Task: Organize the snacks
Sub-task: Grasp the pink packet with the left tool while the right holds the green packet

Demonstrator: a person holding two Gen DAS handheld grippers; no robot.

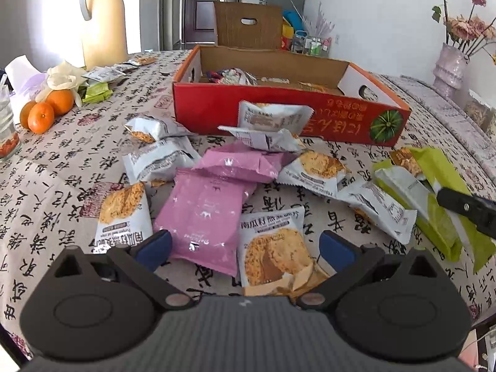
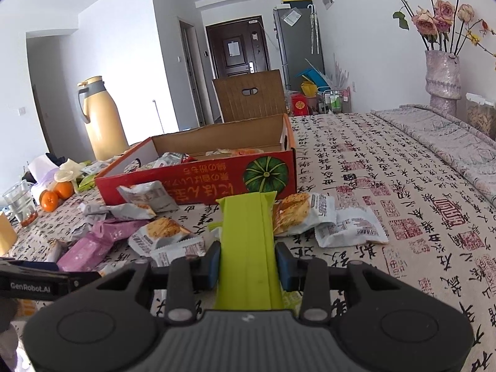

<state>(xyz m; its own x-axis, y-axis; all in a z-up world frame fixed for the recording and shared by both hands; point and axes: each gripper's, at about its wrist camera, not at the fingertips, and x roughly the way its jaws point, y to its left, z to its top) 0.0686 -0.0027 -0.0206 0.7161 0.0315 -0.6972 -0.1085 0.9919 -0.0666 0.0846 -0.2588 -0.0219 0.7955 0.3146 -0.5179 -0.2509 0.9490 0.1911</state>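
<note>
Left gripper [image 1: 245,248]: dark grey to black plastic body with a ribbed, finely striped central housing at the near edge. Two broad rounded side lobes, each with a shallow circular recess and a triangular cut-out toward its far tip. Two angled black link arms, each pinned by a silvery round pivot cap. Fingers [image 1: 156,248] tipped with dark blue pads.

Right gripper [image 2: 248,266]: same build, with a ribbed grey housing carrying a small pale mark at centre, circular recesses, triangular cut-outs, silvery pivot caps and blue pads [image 2: 283,266] on black carriers along a straight black cross rail.

The left gripper's black side, seen from the right wrist view, bears white "GenRobot.AI" lettering and a small screw.
</note>
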